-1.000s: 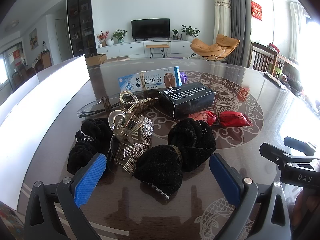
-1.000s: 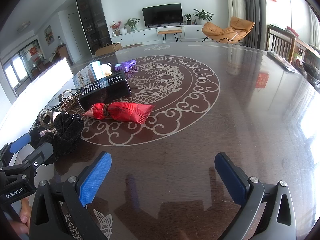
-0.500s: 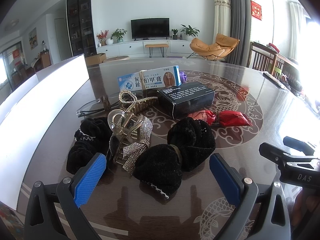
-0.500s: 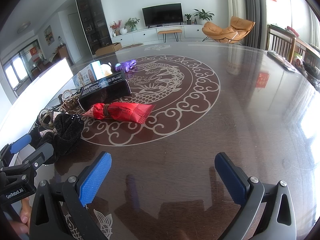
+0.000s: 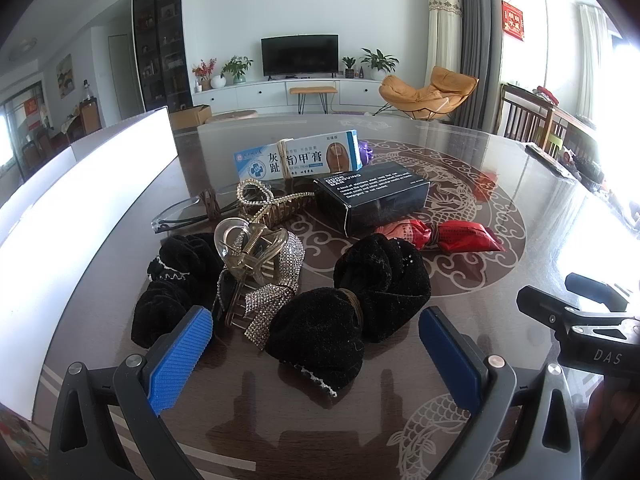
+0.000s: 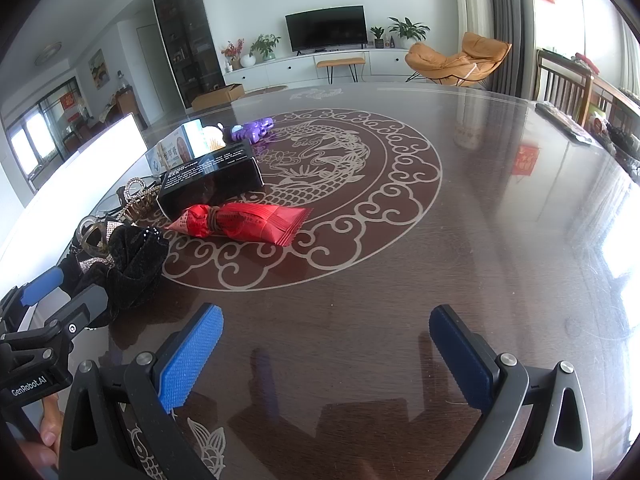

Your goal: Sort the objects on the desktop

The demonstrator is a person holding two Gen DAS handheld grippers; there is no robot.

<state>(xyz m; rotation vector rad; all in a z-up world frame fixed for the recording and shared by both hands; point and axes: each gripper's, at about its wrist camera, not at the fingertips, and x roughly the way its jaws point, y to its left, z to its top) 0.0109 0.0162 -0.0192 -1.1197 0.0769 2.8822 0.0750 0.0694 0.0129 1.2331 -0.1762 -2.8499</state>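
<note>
Nothing has shifted from the frames a second ago: both views match, objects and tools in the same places.

Left tool point(image 5: 316, 338): jaws spread wide, holding nothing, hovering low over the near edge of the clutter. Between and just beyond its blue pads point(image 5: 182, 354) lies a black velvet bow point(image 5: 348, 312). Left of that, a rhinestone-trimmed clear hair claw point(image 5: 256, 260) rests against a black scrunchie point(image 5: 176, 276). Farther back: a gold rhinestone clip point(image 5: 272, 204), glasses point(image 5: 180, 216), a black box point(image 5: 372, 196), a blue-and-white ointment box point(image 5: 298, 156) and a red snack packet point(image 5: 448, 236).

Right tool point(image 6: 326, 342): jaws equally wide, empty, over bare dark table point(image 6: 500, 240) well to the right of the pile. Its view shows the red packet just in front of the black box, and a purple item point(image 6: 250, 130) behind.
</note>
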